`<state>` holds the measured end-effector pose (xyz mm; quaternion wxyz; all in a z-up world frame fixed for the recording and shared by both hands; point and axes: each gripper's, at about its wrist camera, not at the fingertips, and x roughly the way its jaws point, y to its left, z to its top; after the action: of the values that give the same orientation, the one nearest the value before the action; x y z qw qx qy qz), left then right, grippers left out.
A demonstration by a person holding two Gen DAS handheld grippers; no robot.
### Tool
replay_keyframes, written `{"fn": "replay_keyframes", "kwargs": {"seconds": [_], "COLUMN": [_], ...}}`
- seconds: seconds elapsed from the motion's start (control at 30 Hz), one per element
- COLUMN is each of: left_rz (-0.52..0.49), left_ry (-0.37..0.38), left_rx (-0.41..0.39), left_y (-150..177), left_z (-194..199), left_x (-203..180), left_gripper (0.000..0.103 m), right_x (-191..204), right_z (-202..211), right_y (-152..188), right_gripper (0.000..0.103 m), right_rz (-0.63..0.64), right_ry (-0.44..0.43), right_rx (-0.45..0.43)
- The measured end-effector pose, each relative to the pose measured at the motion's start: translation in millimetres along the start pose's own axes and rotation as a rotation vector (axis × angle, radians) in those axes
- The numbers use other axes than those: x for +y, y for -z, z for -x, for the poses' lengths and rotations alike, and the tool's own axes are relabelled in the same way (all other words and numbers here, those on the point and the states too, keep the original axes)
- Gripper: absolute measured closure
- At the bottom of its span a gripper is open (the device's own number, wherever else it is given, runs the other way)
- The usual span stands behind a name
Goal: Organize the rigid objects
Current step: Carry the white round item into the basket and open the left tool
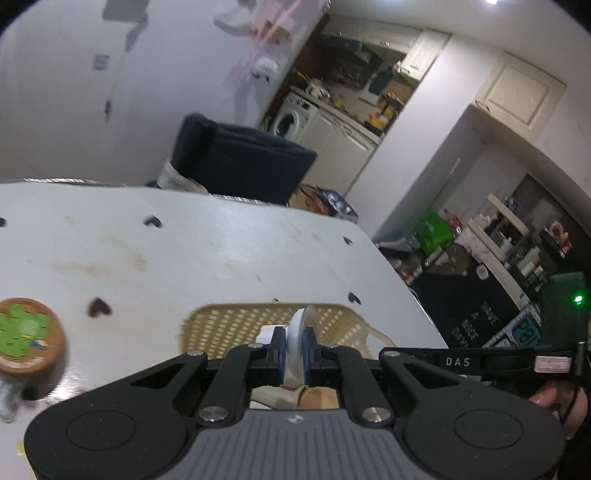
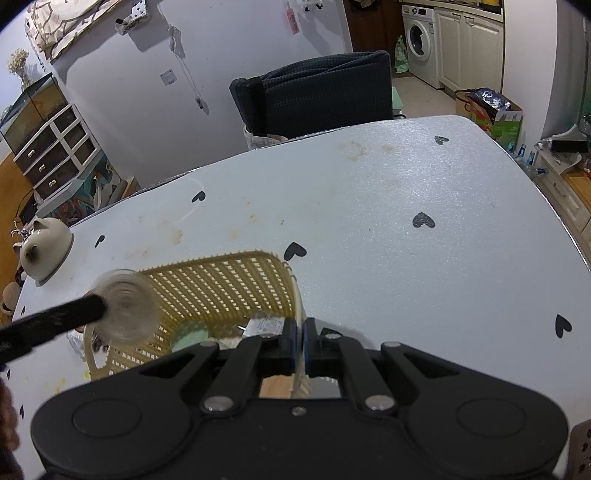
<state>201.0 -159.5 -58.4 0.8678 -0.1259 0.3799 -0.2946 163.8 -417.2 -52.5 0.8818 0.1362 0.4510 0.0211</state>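
Dim indoor light is falling from a ceiling lamp (image 1: 493,1). The left view is showing motion blur; the clear disc (image 2: 127,304) is smearing. Fisheye curving is darkening every corner.

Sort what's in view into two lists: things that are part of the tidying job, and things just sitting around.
Part of the job:
- woven basket, its rim pinched by the right gripper
- clear round piece held over the basket by the left gripper
- green item and packet inside the basket

Lying about:
- brown lid with green picture
- cat-shaped ornament
- dark chair
- table
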Motion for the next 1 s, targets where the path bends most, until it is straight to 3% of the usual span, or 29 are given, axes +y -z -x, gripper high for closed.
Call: {"fn": "replay_keyframes", "kwargs": {"seconds": [0.23,0.47,0.7,0.9,1.0], "left_rz": [0.028,0.039,-0.07,-0.15,-0.186], "left_ry": [0.011,0.011,-0.06,-0.114,-0.125], "left_rx": [0.109,0.168,0.22,0.224,0.221], "left_y": [3.7,4.2,2.4,1.4,1.5], "left_z": [-44.3,-66.7,-82.4,-78.4,-72.8], "left_x": [4.6,7.4,-3.5,-9.6,-14.7], "left_gripper": [0.094,0.094,0.093,0.066,0.058], "right_x": [-2.3,-3.6,-4.4,-4.1,-4.2], "right_z": [0.3,0.9,0.5,0.2,0.3], "right_y": [1.1,1.0,1.2,1.0,1.0], "right_gripper": [0.099,0.099,0.099,0.099,0.099], "right_rz": [-0.007,-0.009,-0.012,-0.011,-0.012], "right_ry": [-0.005,-0.012,-0.015,-0.014,-0.015], "right_rx": [-0.004,-0.004,-0.001,0.0,-0.001]}}
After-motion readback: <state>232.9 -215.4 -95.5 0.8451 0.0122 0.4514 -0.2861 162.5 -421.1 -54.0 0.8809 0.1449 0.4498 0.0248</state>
